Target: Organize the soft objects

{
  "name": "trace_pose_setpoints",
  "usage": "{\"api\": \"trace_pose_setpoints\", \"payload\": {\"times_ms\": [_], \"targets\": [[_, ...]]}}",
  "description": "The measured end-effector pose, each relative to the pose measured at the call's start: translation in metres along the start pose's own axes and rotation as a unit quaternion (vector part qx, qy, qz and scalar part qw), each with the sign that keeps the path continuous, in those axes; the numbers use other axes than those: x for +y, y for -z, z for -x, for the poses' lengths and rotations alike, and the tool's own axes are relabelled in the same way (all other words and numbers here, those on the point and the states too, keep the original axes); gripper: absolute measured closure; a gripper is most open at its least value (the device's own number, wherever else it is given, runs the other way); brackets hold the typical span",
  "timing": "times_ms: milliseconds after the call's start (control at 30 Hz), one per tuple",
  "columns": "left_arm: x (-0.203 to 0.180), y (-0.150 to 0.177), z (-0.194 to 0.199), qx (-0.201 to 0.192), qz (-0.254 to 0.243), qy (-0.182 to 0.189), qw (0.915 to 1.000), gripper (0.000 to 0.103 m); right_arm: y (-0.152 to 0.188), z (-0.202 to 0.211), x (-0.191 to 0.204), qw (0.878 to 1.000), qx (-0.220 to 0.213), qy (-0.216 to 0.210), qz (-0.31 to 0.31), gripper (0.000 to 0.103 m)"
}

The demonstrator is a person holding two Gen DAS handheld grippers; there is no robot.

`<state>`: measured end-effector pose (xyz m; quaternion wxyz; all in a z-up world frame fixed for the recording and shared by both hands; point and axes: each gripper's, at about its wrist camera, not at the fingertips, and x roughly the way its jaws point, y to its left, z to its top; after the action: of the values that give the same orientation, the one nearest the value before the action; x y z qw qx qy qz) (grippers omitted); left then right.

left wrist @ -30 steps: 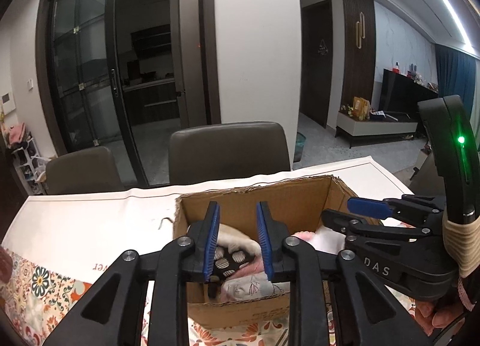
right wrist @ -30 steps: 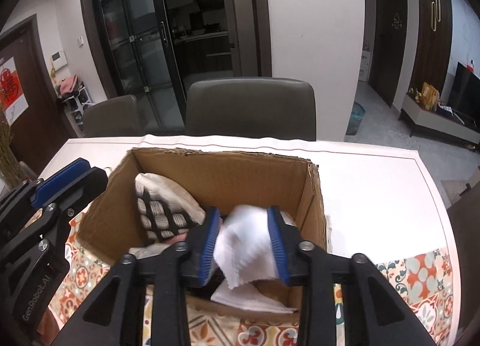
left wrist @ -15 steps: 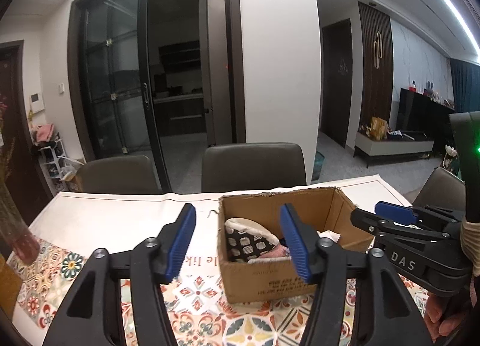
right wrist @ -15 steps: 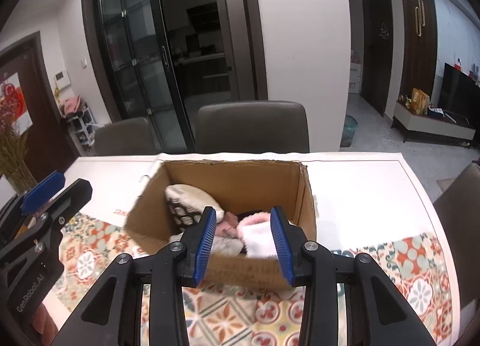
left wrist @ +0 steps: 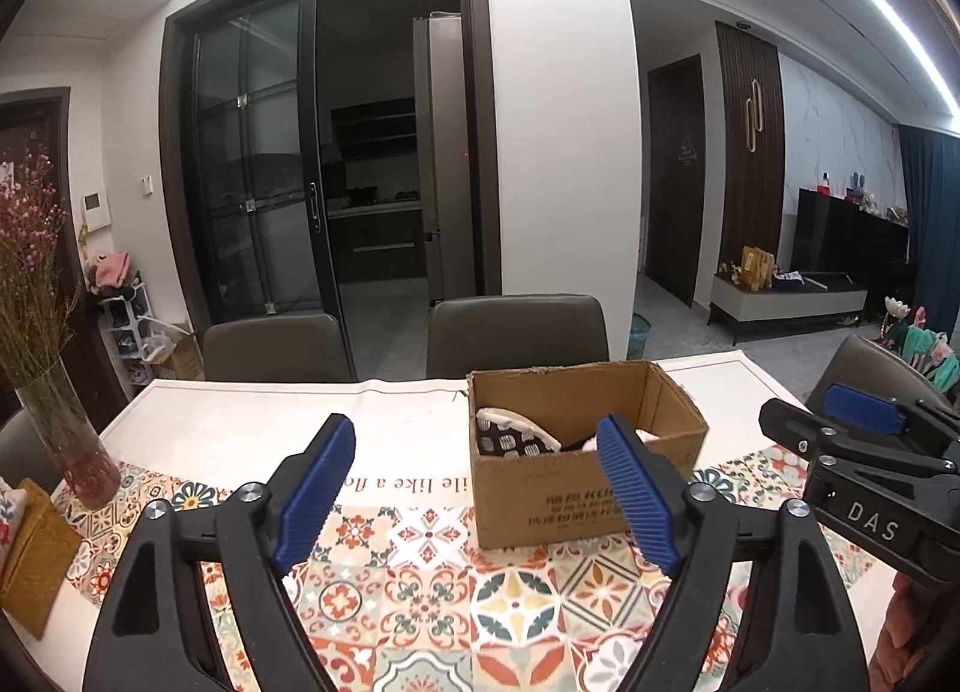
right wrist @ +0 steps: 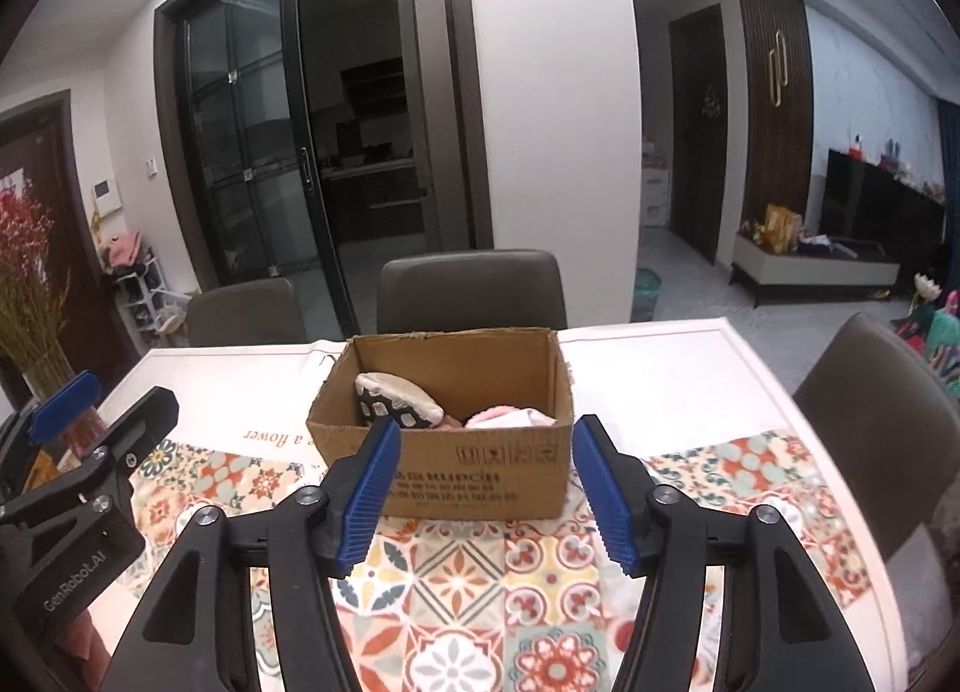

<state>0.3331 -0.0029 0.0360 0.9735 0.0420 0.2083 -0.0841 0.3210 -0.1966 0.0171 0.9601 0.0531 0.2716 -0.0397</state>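
Cardboard box (right wrist: 456, 440), soft items (right wrist: 399, 407) inside, is set mid-frame on the patterned tablecloth (right wrist: 456, 584), ahead of both grippers. Left gripper (left wrist: 480, 494) and right gripper (right wrist: 483, 488): jaws just opened, nothing held between them. The box is centred before the right gripper, right of centre before the left.

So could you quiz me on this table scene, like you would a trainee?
1. True or false: the left gripper holds a cloth.
2. Where do the soft items lie? A) cardboard box B) patterned tablecloth C) chair
3. Fill in: nothing sits between the right gripper's ____ jaws.

Key: 1 false, its jaws have just been opening and are empty; 2 A; 3 open.
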Motion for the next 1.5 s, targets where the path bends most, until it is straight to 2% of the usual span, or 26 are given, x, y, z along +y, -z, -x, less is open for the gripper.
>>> {"api": "trace_pose_setpoints", "payload": {"times_ms": [333, 600, 700, 1067, 1500], "targets": [[0.003, 0.015, 0.058, -0.011, 0.000, -0.015, 0.9998, 0.005, 0.016, 0.057, 0.010, 1.000, -0.016, 0.006, 0.017, 0.042], [-0.009, 0.029, 0.105, -0.020, 0.008, -0.028, 0.9994, 0.000, 0.033, 0.099, 0.000, 1.000, -0.023, -0.007, 0.019, 0.042], [-0.013, 0.035, 0.122, -0.022, 0.011, -0.035, 0.9991, 0.000, 0.040, 0.113, -0.005, 0.999, -0.025, -0.010, 0.017, 0.034], [-0.022, 0.058, 0.174, -0.023, 0.016, -0.048, 0.9984, 0.000, 0.068, 0.159, -0.013, 0.999, -0.034, -0.023, 0.020, 0.034], [-0.029, 0.070, 0.206, -0.028, 0.016, -0.054, 0.9980, 0.000, 0.086, 0.190, -0.023, 0.999, -0.038, -0.027, 0.016, 0.034]]}}
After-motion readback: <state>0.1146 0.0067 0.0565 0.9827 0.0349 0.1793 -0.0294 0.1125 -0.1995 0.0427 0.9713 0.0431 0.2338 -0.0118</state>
